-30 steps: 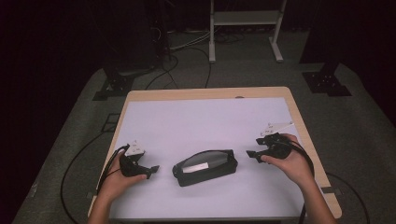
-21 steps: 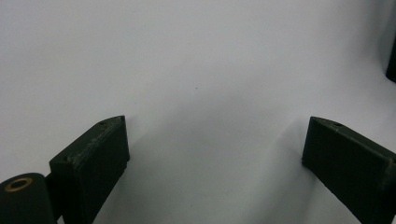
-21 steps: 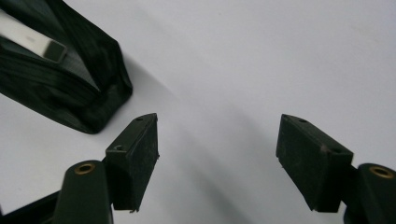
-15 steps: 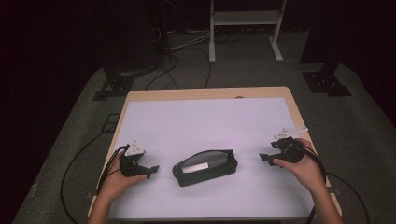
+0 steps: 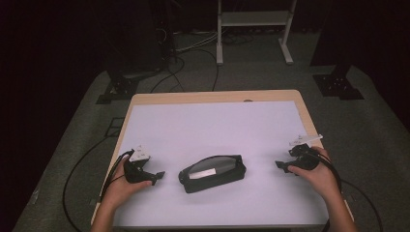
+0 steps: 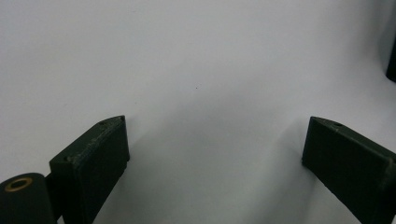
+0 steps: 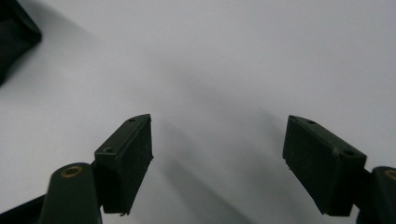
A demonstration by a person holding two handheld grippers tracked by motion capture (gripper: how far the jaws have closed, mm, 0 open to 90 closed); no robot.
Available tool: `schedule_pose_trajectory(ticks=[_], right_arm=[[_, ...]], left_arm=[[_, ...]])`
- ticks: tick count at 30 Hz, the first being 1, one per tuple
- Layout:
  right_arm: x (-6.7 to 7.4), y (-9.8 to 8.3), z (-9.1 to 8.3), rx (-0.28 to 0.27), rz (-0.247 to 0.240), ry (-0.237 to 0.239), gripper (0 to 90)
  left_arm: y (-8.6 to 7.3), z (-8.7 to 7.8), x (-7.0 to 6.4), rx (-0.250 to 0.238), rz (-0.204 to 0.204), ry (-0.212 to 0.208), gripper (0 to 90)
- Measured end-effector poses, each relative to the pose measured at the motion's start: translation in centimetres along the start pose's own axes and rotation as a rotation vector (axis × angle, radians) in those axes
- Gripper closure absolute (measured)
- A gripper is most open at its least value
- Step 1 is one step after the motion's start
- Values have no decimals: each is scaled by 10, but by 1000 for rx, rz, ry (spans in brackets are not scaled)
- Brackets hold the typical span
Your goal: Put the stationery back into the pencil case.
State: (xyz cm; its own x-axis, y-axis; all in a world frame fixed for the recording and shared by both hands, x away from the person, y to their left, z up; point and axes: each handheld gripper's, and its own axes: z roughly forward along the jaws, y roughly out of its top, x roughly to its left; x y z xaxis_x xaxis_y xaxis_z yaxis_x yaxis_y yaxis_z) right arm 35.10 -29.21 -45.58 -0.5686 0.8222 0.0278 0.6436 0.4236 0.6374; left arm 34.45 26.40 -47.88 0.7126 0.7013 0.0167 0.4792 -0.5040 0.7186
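A black zippered pouch (image 5: 212, 172) lies on the white tabletop (image 5: 212, 121), midway between the left and right edges and close to the near edge, its long side running left to right with the right end a little farther from the person. A pale label or window shows on its upper face. Nothing holds it.

The left tool (image 5: 153, 176) rests near the near-left corner with its tips aimed at the pouch's left end, and in the left gripper view its jaws stand wide apart over bare surface (image 6: 196, 70), with a dark sliver of the pouch at the right margin. The right tool (image 5: 282, 165) sits by the right edge, well apart from the pouch, jaws likewise spread and empty. A corner of the pouch (image 7: 14, 37) shows at the upper left of the right gripper view.

The step in hand looks like the approach, with both tools closing in on the pouch's ends. To do it well:
- Bring each tool in low, jaws kept spread until fabric sits between them.
- A soft case is likely to slide or buckle if pushed from one side, so let both ends be met together, or pin one end before working the other.
- Pinch a seam or the zipper tab, not the slack middle, since loose cloth slips out.
- The zipper pull is too small to tell from the high view. Find it in a gripper view before closing.
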Motion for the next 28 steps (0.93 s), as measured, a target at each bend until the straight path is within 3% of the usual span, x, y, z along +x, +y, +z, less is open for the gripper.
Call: schedule_pose_trajectory(ticks=[13,28], right_arm=[[-6,-7,9,39,17,-13,203],[-4,-10,10,18,2,-19,180]], left_arm=[[0,0,0,0,0,0,64],[0,0,0,1,0,0,64]])
